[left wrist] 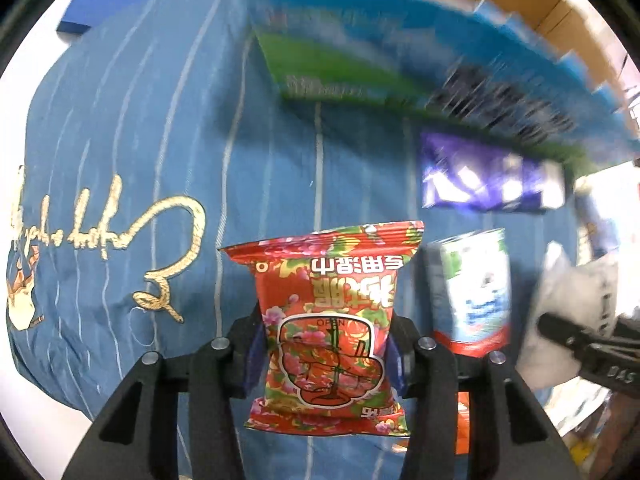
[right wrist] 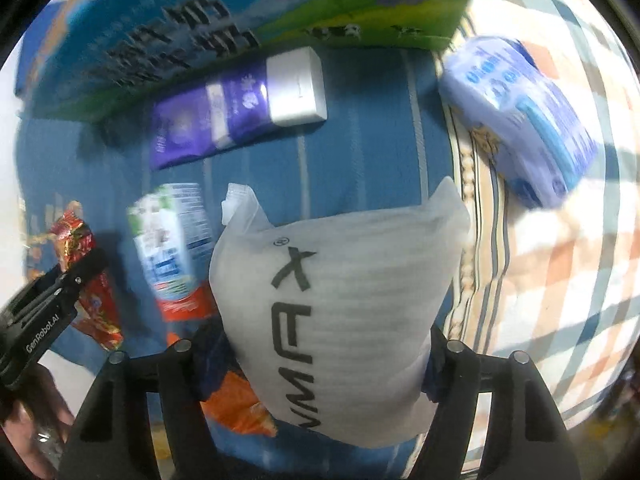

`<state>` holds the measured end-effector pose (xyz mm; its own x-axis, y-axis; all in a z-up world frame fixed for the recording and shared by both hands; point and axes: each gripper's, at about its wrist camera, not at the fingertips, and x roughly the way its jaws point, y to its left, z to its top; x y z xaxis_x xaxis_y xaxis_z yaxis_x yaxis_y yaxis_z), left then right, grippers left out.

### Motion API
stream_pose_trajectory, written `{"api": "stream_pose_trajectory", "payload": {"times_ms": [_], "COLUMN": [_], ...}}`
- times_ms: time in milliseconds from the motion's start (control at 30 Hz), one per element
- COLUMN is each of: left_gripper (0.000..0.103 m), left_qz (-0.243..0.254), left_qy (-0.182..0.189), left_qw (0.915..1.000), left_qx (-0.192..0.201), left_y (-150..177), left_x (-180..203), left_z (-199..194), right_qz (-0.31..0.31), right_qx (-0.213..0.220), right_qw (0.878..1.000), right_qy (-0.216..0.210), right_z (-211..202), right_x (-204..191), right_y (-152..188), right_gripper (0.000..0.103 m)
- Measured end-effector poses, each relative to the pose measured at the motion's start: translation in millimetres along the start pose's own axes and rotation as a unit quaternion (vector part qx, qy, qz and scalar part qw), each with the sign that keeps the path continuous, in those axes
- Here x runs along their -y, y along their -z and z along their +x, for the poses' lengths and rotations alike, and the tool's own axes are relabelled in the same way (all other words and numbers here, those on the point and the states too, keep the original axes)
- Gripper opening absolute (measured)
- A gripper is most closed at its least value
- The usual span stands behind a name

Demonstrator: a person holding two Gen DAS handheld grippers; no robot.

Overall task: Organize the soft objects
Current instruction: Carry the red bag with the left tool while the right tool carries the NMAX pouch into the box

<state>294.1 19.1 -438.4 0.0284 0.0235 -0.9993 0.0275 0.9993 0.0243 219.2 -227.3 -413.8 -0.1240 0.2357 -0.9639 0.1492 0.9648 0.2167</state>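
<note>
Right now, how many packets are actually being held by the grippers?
2. The red floral packet sits in the left gripper; the white pouch sits in the right gripper. Other packs lie loose.

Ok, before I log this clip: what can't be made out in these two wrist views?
- Blue-green box: print smeared by motion blur in the left view; its top is cut off in the right view.
- Orange packet: right view, mostly hidden behind the white foam pouch.
- Red floral wet-wipes pack: in the right view the left gripper covers most of it.
- Right gripper: its fingertips are hidden behind the pouch.
</note>
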Motion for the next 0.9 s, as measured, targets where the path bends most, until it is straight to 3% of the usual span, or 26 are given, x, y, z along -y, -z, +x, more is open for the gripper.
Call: {"api": "stream_pose_trajectory", "payload": {"times_ms": [200,467,733,900], "left_gripper": [0.045,0.045,0.045,0.045], "left_qz": [0.017,0.067,0.095,0.079], "left_qy": [0.01,0.028,0.055,0.085], "left_qw": [0.9977,0.9856,0.9736,0.9736], "left_qx": [0.065,0.153,0.201,0.197], "left_y": [-3,0,-46,-107], "left_x": [15,53,77,82], "left_z": [-62,-156,-200,-202], "right_qz": [0.041,0.049,0.018,-0.005], "right_qx": [0.027,0.116,0.187,0.204], "right_qw": [0.995,0.983,0.974,0.976], "right_qy": [-0.089,-0.137,-0.128,-0.076], "right_z": [-53,-168,-254,-245], "right_x": [15,23,16,-12], "right_y": [26,25,-29,-108], "right_gripper": [0.075,0.075,0.075,0.075]}}
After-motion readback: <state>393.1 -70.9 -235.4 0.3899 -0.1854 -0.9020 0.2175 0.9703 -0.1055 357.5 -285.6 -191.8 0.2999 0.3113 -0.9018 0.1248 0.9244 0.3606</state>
